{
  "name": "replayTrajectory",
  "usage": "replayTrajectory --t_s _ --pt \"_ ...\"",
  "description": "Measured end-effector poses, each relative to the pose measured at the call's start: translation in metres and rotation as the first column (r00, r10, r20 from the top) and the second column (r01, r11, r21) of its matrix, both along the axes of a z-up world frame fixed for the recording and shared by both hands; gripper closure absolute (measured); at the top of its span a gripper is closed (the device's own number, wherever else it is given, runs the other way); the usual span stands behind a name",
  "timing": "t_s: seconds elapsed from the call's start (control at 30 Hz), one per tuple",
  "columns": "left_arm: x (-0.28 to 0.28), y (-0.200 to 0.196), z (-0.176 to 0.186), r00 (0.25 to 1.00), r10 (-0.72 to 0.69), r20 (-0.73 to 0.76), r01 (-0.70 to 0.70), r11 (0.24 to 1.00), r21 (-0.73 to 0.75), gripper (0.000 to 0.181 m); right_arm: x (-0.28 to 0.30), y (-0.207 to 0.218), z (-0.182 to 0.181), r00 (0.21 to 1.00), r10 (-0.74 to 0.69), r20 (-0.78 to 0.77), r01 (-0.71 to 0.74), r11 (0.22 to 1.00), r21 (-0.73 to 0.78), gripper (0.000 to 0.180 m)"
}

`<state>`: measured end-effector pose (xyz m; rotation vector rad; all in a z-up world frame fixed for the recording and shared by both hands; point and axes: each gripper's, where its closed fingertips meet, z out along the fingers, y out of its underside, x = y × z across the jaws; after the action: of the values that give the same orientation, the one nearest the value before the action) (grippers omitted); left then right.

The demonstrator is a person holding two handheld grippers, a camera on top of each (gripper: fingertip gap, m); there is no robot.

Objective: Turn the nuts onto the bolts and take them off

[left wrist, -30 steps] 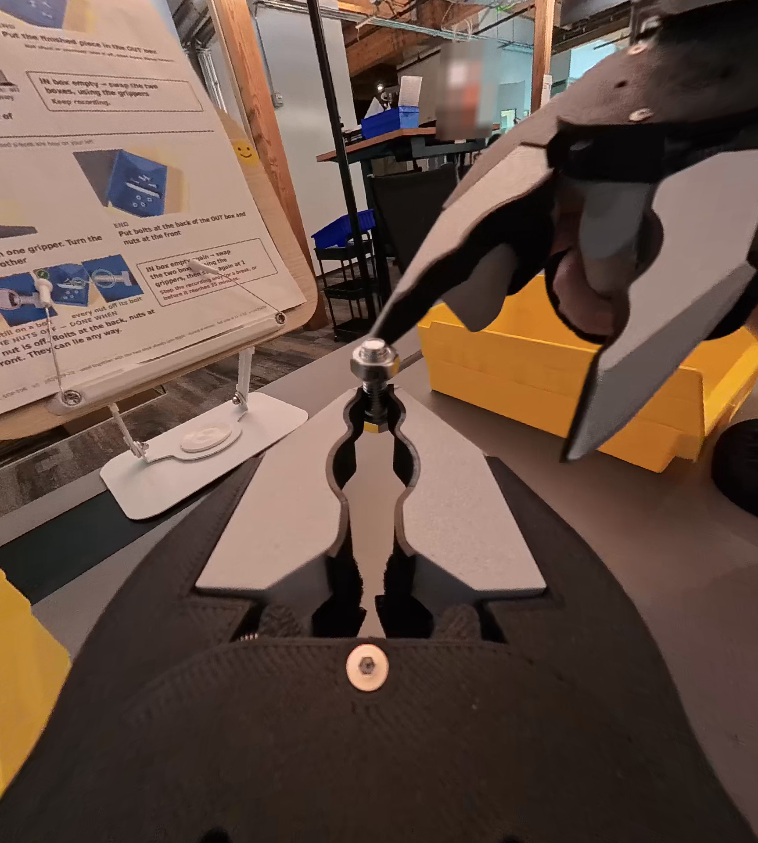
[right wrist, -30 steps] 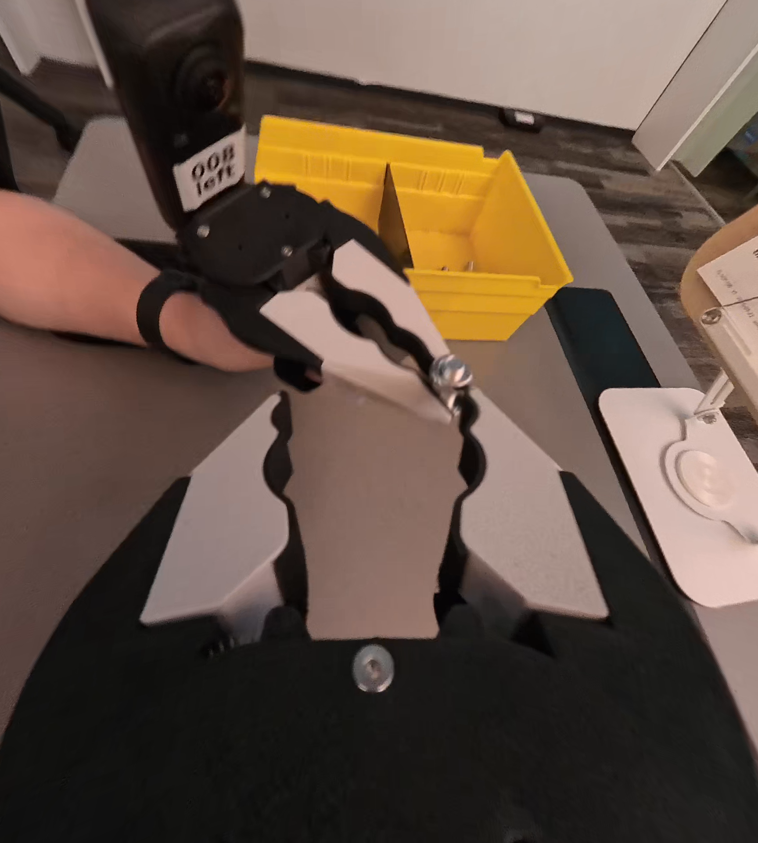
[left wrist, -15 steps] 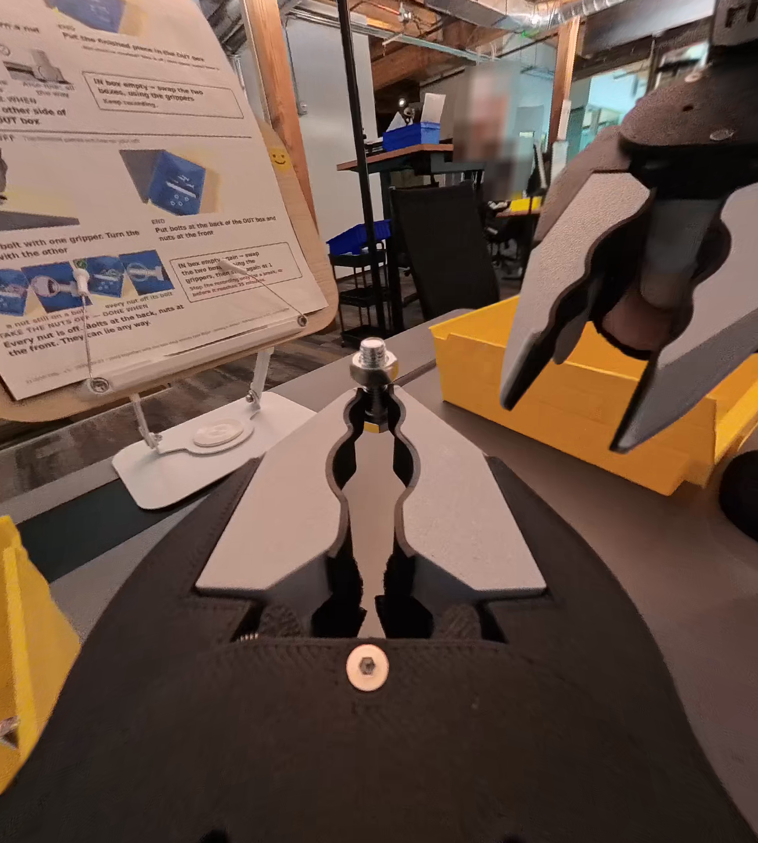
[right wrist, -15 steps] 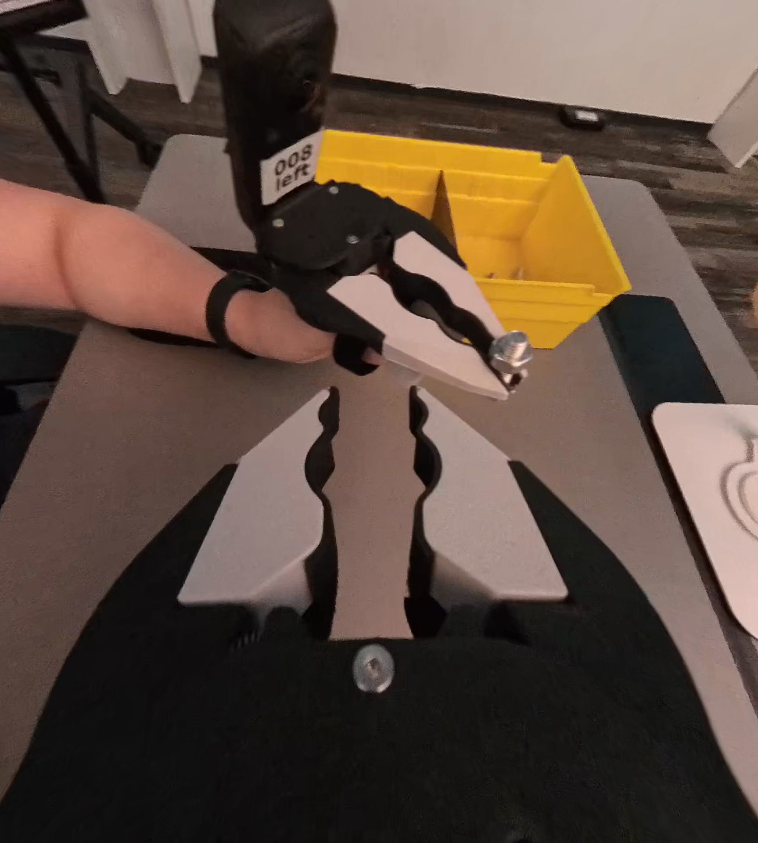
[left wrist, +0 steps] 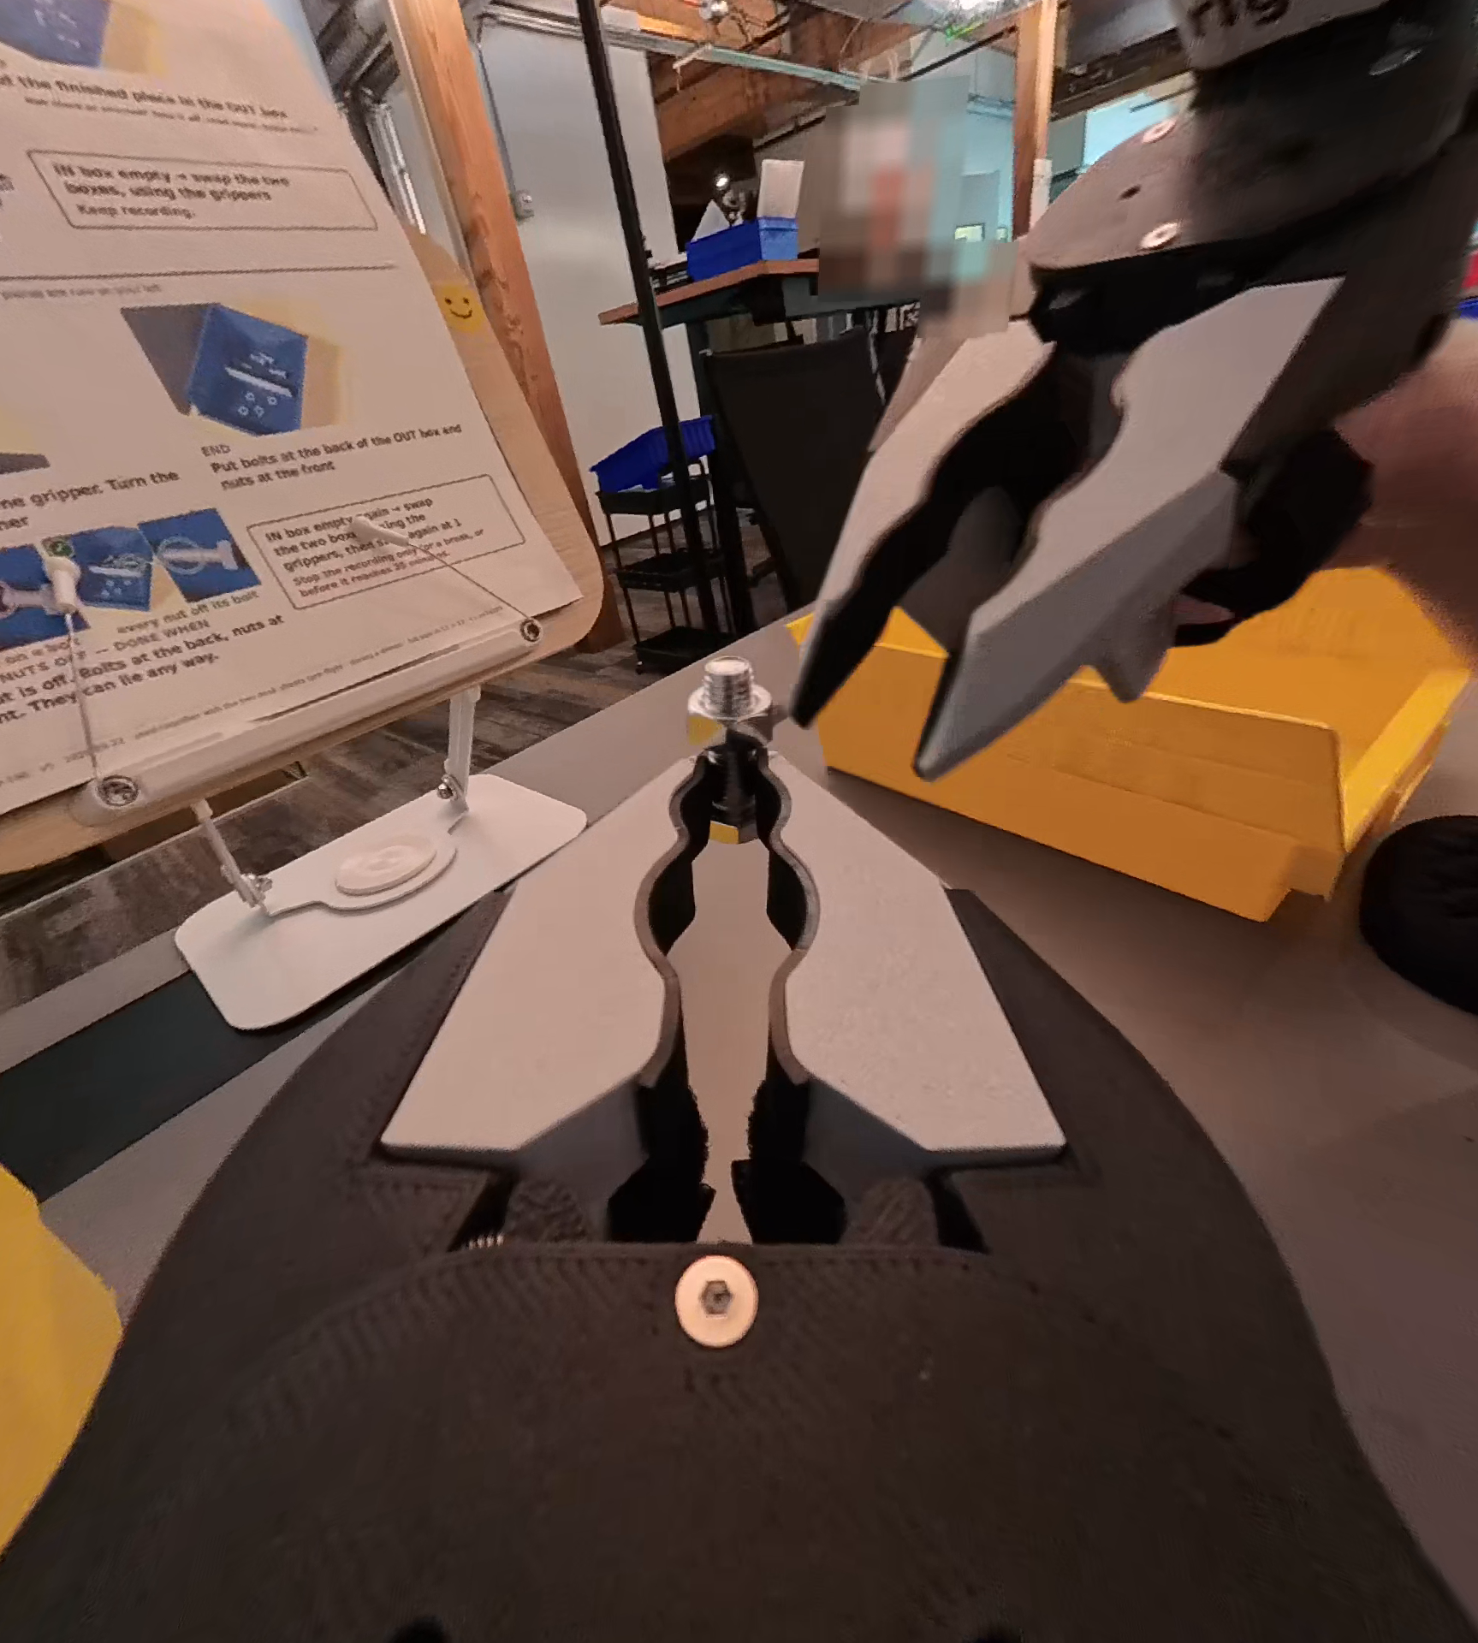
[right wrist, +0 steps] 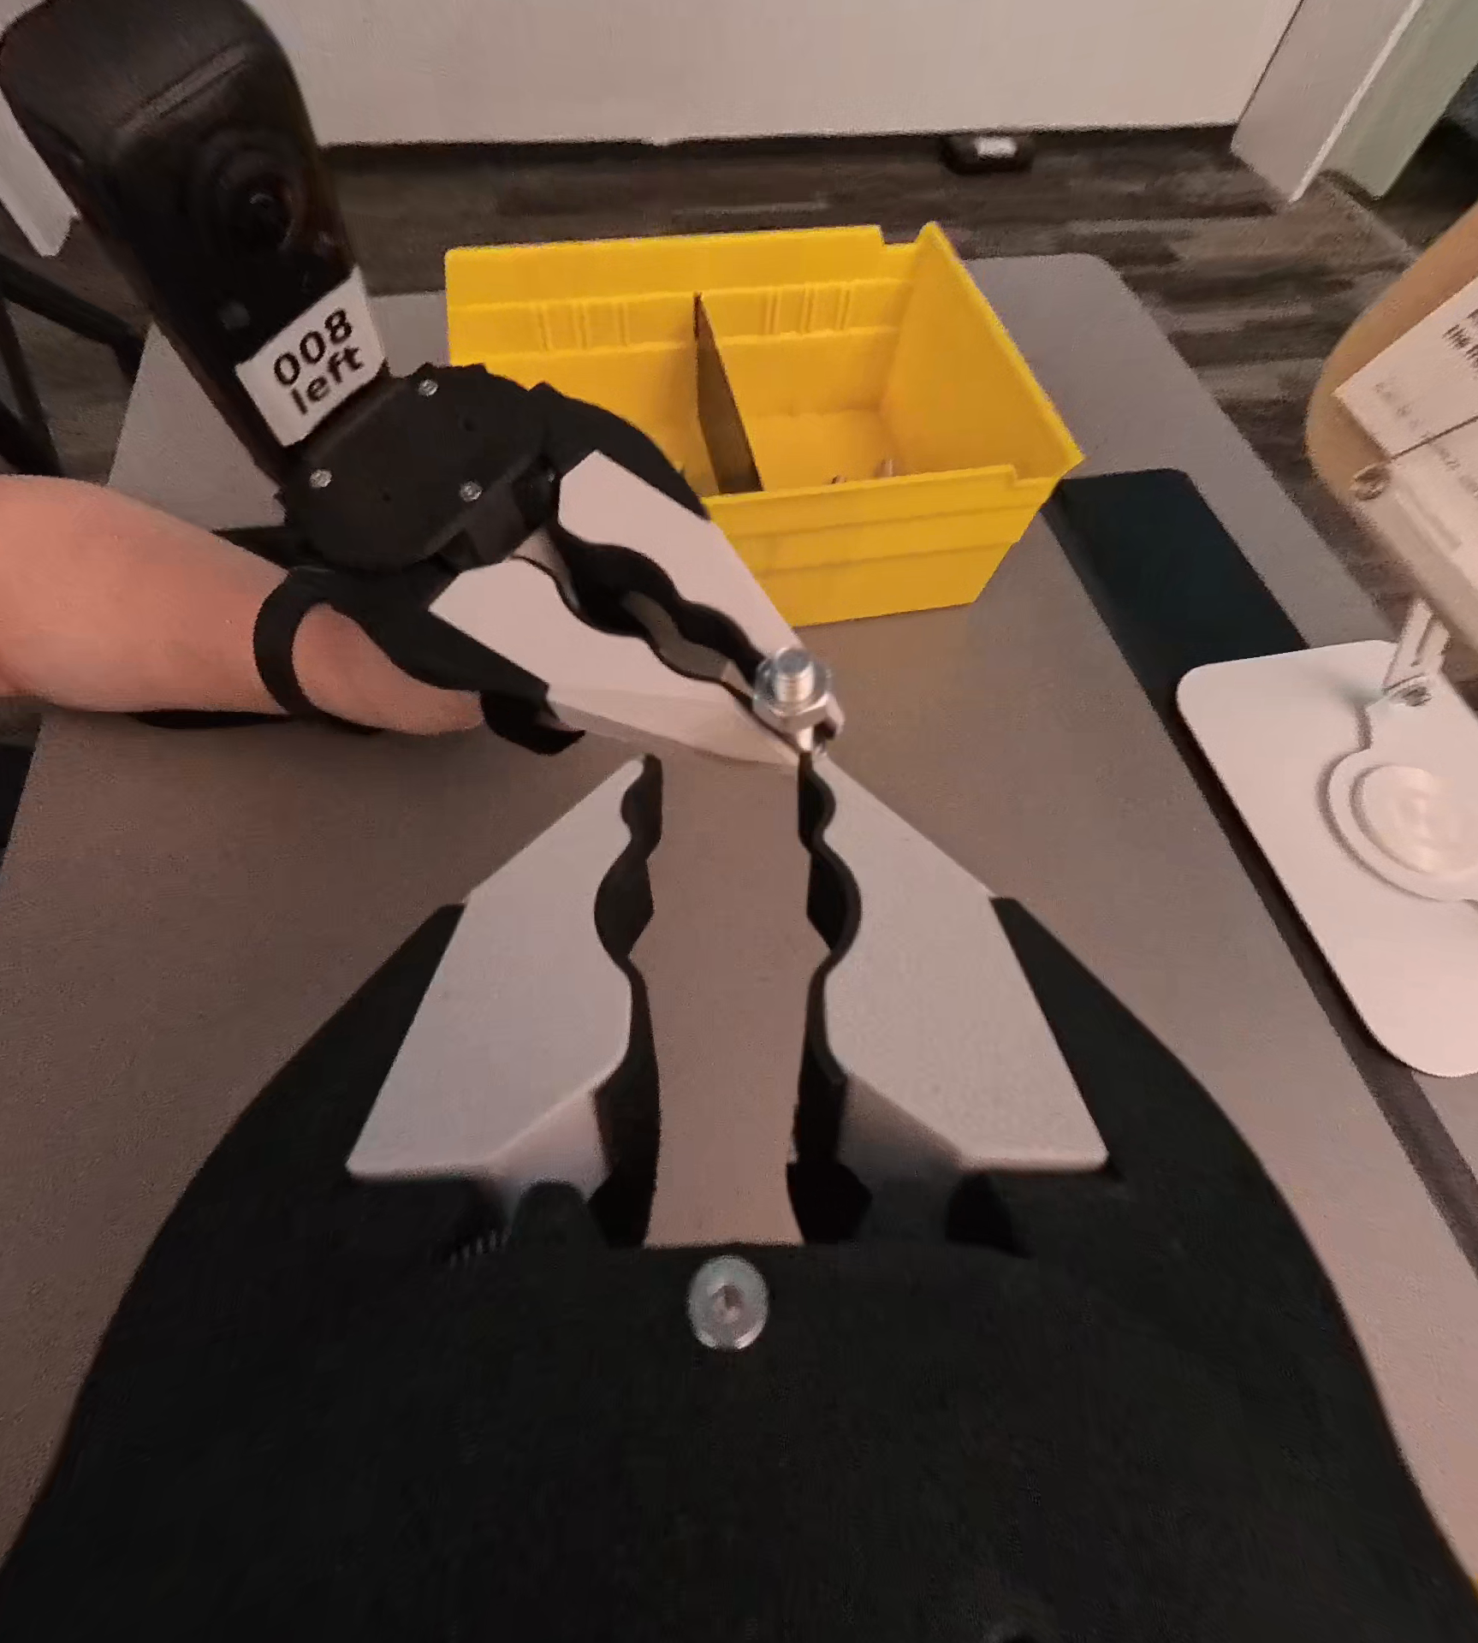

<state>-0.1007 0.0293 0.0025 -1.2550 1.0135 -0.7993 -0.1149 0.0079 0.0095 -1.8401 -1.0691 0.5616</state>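
So, stuff I'd worry about from here, going left to right:

1. Stand (left wrist: pixel 379 898) with the instruction sheet sits at the table's (right wrist: pixel 184 889) far left edge as the left cam sees it. A wide swing of the left gripper (left wrist: pixel 728 805) could clip its white base. Not likely, just close.

2. Left gripper is clamped on the bolt (left wrist: pixel 728 773), pinching the shank at the very tips, threaded end sticking up. That's a thin grip. If the other side pushes sideways, I'd bet the bolt tilts or pops out over mid-table.

3. Nut (left wrist: pixel 728 704) sits near the top of the threads, so it looks nearly off. One loose turn and it may drop and roll away instead of landing in a bin (right wrist: pixel 806 533).

4. Right gripper (left wrist: pixel 864 742) hangs just right of the nut, jaws apart, holding nothing, not touching it as far as I can tell. It's a bit blurry. If it closes off-centre it'll catch a corner of the hex and slip, or grab the bolt tip instead.

5. Right bin (left wrist: pixel 1162 782) is near the table's back edge, right under that gripper. Dipping low could bump its rim.
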Motion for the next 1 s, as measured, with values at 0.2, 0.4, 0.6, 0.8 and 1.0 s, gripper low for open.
replayTrajectory --t_s 0.2,0.4,0.6,0.8,1.0 --pt "0.003 -0.006 0.001 0.999 -0.032 0.006 0.032 0.999 0.003 0.173 -0.006 0.013 0.021 0.995 -0.012 -0.097 0.029 0.985 0.168 0.156" --pt "0.004 -0.012 0.004 0.997 -0.071 0.03 0.071 0.997 -0.001 0.174 -0.008 0.013 0.018 0.993 -0.007 -0.122 0.02 0.994 0.111 0.171" --pt "-0.001 -0.018 0.024 0.982 -0.113 0.149 0.116 0.993 -0.013 0.131 0.011 0.014 0.033 0.964 -0.052 -0.262 0.048 0.999 -0.02 0.171" --pt "0.018 -0.017 -0.015 0.982 -0.186 0.023 0.188 0.969 -0.16 0.134 0.113 -0.005 0.037 0.952 -0.286 -0.109 0.266 0.949 -0.169 0.171" --pt "0.031 -0.021 -0.052 0.969 -0.208 -0.134 0.179 0.963 -0.201 0.138 0.303 -0.07 -0.094 0.625 -0.588 0.513 0.777 0.411 -0.476 0.171"
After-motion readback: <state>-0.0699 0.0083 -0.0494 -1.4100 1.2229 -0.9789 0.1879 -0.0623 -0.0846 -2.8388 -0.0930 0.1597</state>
